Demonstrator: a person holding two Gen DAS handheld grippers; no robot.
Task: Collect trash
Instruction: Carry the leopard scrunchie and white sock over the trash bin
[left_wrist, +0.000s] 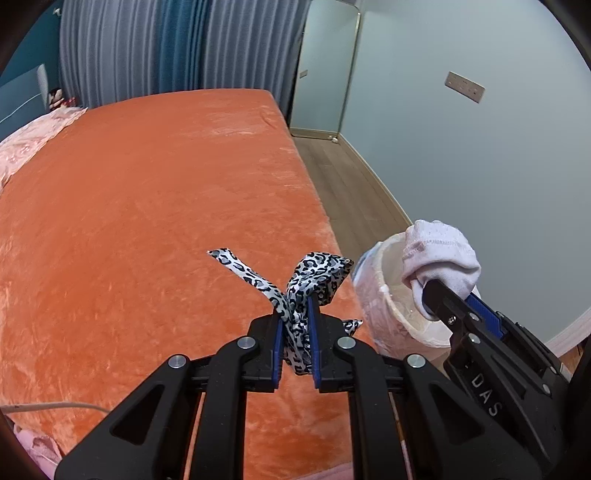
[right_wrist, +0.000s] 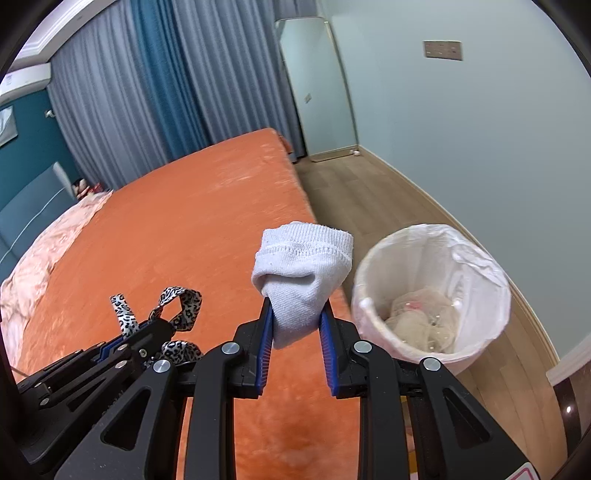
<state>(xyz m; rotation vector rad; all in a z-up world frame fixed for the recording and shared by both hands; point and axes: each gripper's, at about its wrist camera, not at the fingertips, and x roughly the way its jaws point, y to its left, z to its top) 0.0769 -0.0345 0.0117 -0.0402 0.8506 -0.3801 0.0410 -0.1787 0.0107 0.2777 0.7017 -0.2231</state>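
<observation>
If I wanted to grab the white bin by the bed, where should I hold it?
Probably the rim of the round white bag-lined bin, coming from above with one jaw inside and one outside. It stands upright and open, and its body looks too wide to span.

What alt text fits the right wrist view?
The right gripper clamps a white sock beside a lined trash bin holding beige scraps. At left, the left gripper holds a leopard-print ribbon over the orange bed.

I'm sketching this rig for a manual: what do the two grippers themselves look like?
Both the left gripper and right gripper are black plastic with triangular cut-outs, silver round bolts and blue ribbed pads. White "DAS" lettering marks the right one's side.
</observation>
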